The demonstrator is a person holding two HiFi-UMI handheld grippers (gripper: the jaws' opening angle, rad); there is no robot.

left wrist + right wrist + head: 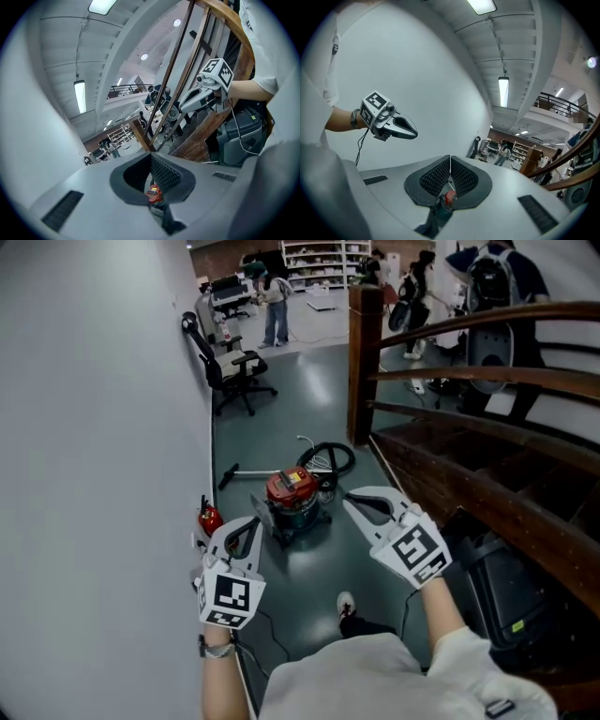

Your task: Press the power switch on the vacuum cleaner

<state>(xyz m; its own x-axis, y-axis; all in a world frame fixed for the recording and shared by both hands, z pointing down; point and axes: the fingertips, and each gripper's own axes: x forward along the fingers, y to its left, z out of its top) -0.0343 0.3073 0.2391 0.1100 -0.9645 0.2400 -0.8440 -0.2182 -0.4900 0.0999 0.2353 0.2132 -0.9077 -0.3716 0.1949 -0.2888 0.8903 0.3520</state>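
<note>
One vacuum cleaner [292,498] on the floor [309,390], head view centre, well beyond left gripper [253,521] and right gripper [351,501], hose [330,457] looped behind | left gripper view: fingers [165,174] clenched, empty, vacuum cleaner low centre | right gripper view: fingers [461,177] clenched, empty | risk: power switch unseen, closed tips may miss it or shove the vacuum cleaner

The glossy grey-green floor [309,409] runs as a narrow passage along a pale wall [94,427]. A red-topped vacuum cleaner [293,498] stands on it, its black hose [328,457] coiled just behind and a wand [246,472] lying beside. A red fire extinguisher [209,518] sits at the wall's foot. Farther off stands an office chair [230,367].
</note>
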